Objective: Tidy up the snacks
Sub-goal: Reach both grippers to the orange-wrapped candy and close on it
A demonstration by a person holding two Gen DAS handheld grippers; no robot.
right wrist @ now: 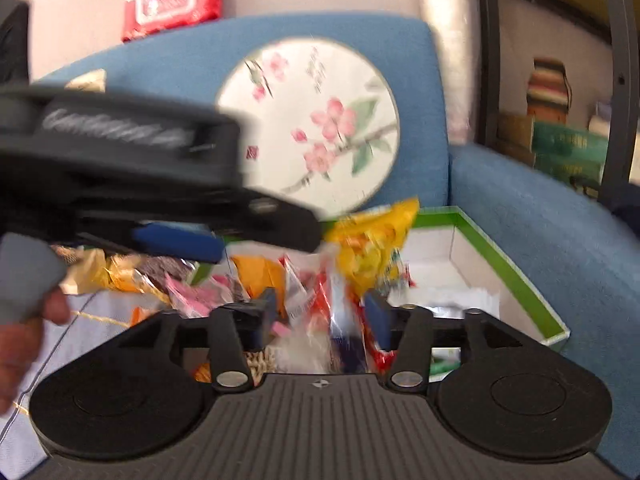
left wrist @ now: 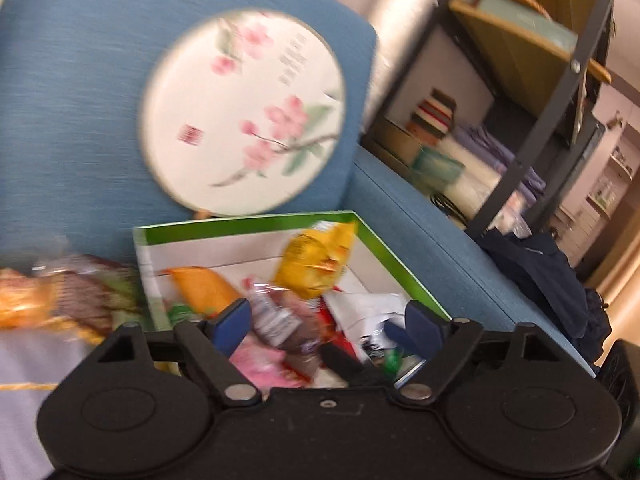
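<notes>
The yellow snack bag [left wrist: 316, 260] is standing in the green-rimmed box [left wrist: 400, 256] on the sofa. It looks light, crinkly and slippery; pinching its crimped top seems safest. Left tongs [left wrist: 326, 320] are hanging released; right tongs [right wrist: 324, 312] look empty too.

Blue sofa [left wrist: 80, 80], dark metal shelving [left wrist: 560, 100], pale wall [right wrist: 80, 0]

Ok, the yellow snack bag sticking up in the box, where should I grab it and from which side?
Probably take the yellow snack bag by its crimped top edge, coming down from above. It stands tilted above the other packets in the green-rimmed box, so the top is the only free part; its lower half is buried. Blur hides finer detail.
</notes>
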